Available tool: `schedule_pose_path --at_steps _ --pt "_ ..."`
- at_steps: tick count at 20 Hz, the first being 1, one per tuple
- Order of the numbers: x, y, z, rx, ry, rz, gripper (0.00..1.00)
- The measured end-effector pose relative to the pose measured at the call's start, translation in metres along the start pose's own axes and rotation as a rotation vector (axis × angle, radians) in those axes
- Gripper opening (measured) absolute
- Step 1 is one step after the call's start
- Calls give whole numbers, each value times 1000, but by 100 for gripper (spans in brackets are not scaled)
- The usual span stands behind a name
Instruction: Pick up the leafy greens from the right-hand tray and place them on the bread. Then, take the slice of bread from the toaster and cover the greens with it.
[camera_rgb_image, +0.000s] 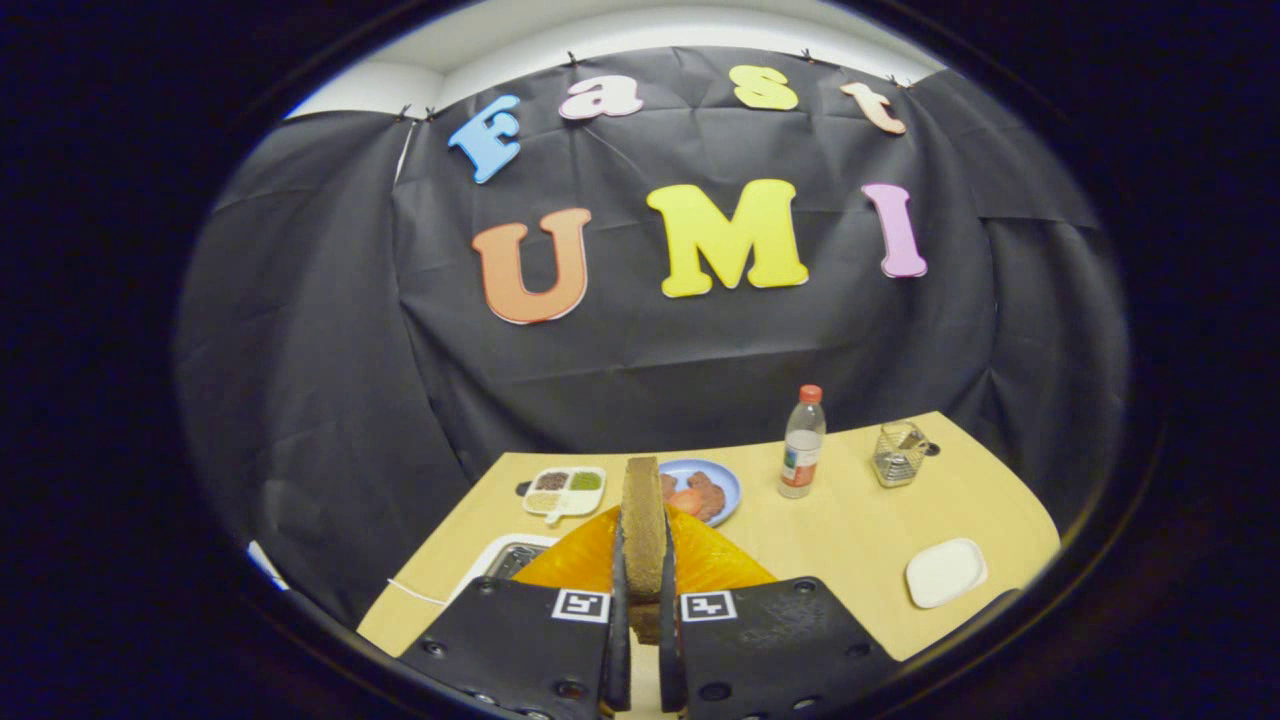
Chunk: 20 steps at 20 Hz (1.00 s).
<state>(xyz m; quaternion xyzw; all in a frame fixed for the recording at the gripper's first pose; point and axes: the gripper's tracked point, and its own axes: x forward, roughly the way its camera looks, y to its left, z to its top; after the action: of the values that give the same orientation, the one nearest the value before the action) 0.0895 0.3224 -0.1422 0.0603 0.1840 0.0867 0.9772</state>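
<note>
On the pale wooden table (860, 530), farthest to the left and just beside the gripper's left finger, the top of a white toaster (512, 558) shows with its dark slot. Beyond it, toward the back edge of the table, sits a small white divided dish (563, 491) with four compartments that hold brown, green and pale fillings; what they are is too small to tell. In the middle, the gripper (643, 600) is closed on a slice of bread (643, 525), which stands upright on its edge between the two fingers, both pressing on its flat sides, and rises well above the fingertips, clear of the toaster. Behind the slice, a bright orange sheet (715, 560) spreads to either side of the fingers; whether it is a tray or a board cannot be told. Just past the bread, a blue plate (728, 478) holds reddish and brown pieces of food. To the right of the plate stands an upright clear bottle (802, 442) with an orange cap. Further right, near the back corner of the table, is a small wire basket (900, 453). Nearer the front edge, well apart from the basket, lies a small white dish (945, 572) with rounded corners.
</note>
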Motion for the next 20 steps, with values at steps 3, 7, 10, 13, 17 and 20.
schedule_pose_path --at_steps 3,7,10,13,17,20 --pt "12 -42 -34 11 53 -60 11" --pt "32 -62 -82 80 112 -61 11" --pt "46 -60 -116 170 149 -47 11" --pt "51 -63 -137 246 164 -44 11" --pt "54 -80 -154 305 163 -60 11" --pt "54 -96 -160 321 153 -71 11"
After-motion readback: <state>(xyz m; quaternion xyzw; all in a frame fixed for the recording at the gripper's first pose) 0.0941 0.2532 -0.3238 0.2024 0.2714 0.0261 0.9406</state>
